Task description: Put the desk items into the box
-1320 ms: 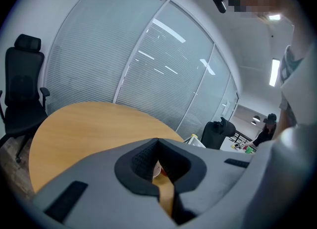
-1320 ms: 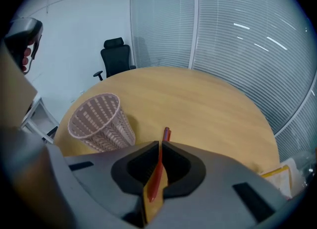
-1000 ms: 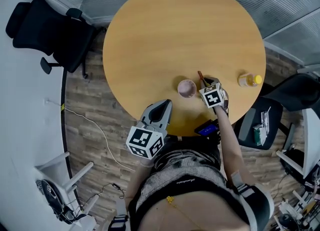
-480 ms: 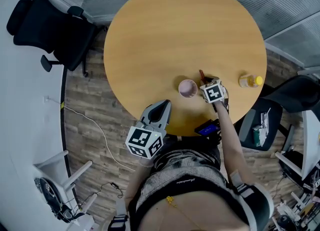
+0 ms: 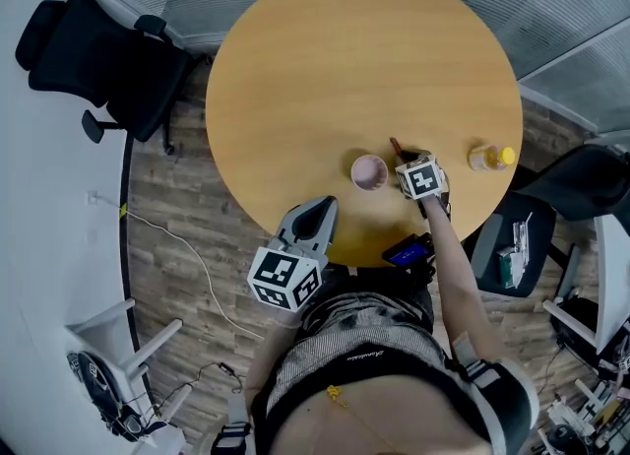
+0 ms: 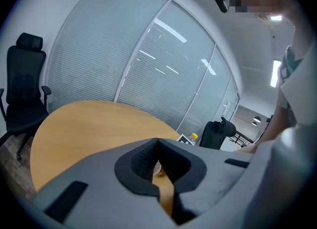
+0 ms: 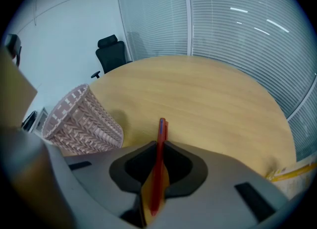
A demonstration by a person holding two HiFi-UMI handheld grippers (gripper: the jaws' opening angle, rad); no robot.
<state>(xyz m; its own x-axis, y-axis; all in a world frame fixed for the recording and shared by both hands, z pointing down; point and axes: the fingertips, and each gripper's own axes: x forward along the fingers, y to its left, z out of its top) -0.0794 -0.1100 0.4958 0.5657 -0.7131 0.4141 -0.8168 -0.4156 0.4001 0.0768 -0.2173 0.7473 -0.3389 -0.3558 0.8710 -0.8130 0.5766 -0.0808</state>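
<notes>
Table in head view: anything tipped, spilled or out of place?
Nothing stands out. The woven basket and yellow-capped bottle stand upright on the table; the right tongs grip a red pen.

Bright even light, fisheye edges, blurred foreground

My right gripper [image 7: 158,147] hides the lower half of the red pen [image 7: 161,130] between its jaws. Left of it, the woven basket [image 7: 81,119] loses its foot behind the gripper's body.

Your grey left gripper [image 5: 324,205] and right gripper [image 5: 405,157] carry black-and-white square-marker cubes [image 5: 285,281] and black jaw pads [image 6: 136,161]; at six o'clock, your speckled grey top [image 5: 364,345].
</notes>
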